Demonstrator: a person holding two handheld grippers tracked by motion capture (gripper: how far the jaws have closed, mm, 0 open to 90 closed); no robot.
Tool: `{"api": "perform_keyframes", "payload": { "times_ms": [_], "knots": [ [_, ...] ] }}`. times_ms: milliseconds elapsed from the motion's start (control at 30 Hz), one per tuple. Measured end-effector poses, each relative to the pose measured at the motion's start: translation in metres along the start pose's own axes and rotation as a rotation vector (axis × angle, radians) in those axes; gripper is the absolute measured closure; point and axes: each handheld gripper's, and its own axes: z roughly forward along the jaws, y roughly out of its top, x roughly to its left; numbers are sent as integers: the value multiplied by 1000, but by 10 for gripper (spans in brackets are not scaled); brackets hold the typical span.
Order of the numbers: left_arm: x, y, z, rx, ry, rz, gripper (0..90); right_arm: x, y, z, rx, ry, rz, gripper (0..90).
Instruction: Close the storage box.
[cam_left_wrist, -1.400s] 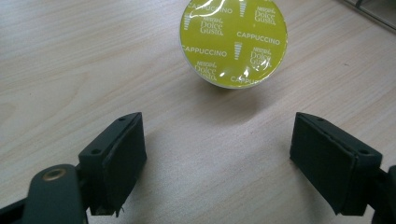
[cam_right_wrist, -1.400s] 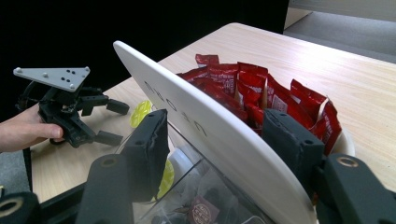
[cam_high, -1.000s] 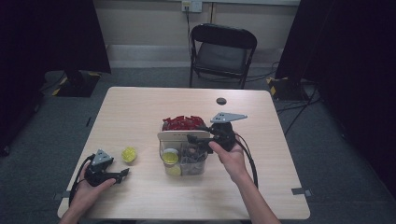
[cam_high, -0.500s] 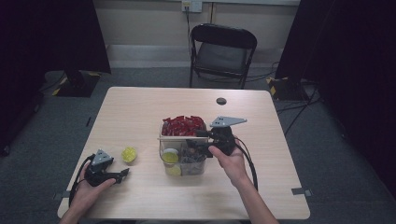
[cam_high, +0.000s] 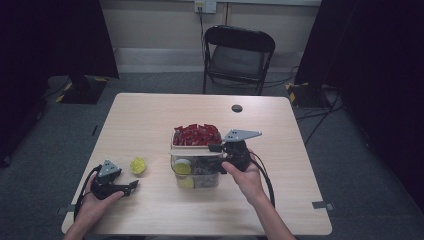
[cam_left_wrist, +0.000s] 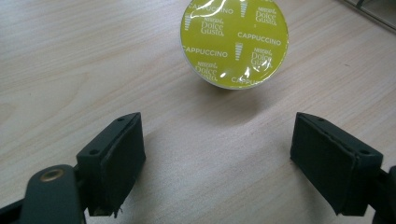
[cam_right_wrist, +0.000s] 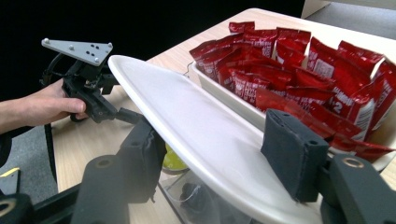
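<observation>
A clear plastic container (cam_high: 202, 172) stands mid-table with yellow capsules (cam_high: 182, 168) inside. My right gripper (cam_high: 215, 148) (cam_right_wrist: 215, 149) is shut on the container's white lid (cam_high: 192, 152) (cam_right_wrist: 196, 135), which it holds just over the top, tilted in the right gripper view. Behind the container lies a white tray (cam_right_wrist: 219, 88) full of red sachets (cam_high: 196, 135) (cam_right_wrist: 303, 70). At the front left my left gripper (cam_high: 133, 185) (cam_left_wrist: 219, 158) rests open on the table. A yellow Cappuccino capsule (cam_high: 138, 165) (cam_left_wrist: 234, 42) lies just beyond its jaws, untouched.
A small black round object (cam_high: 237, 108) lies near the far edge of the wooden table (cam_high: 150, 120). A black folding chair (cam_high: 239, 55) stands behind the table. Cables trail from both grippers toward the front edge.
The right gripper has carried the lid slightly right and lower, closer over the container. The left gripper and the capsule have stayed put.
</observation>
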Motion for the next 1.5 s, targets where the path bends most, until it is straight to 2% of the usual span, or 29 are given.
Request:
{"api": "perform_keyframes", "payload": {
  "times_ms": [333,533,733,867,1167,1233,1500],
  "knots": [
    [0,0,0,0,0,0,172,3,-3,0,-4,-8,-6,378],
    [0,0,0,0,0,0,172,6,-5,0,-8,-29,-23,364],
    [0,0,0,0,0,0,172,8,-8,-3,-11,-43,-22,298],
    [0,0,0,1,1,2,172,13,-11,-4,-9,-49,-41,245],
    [0,0,0,0,1,0,172,16,-14,-6,-14,-48,-58,214],
    [0,0,0,0,0,0,172,15,-16,-6,-5,1,-26,197],
    [0,0,0,2,1,2,172,10,-21,-3,7,1,2,205]
  ]
}}
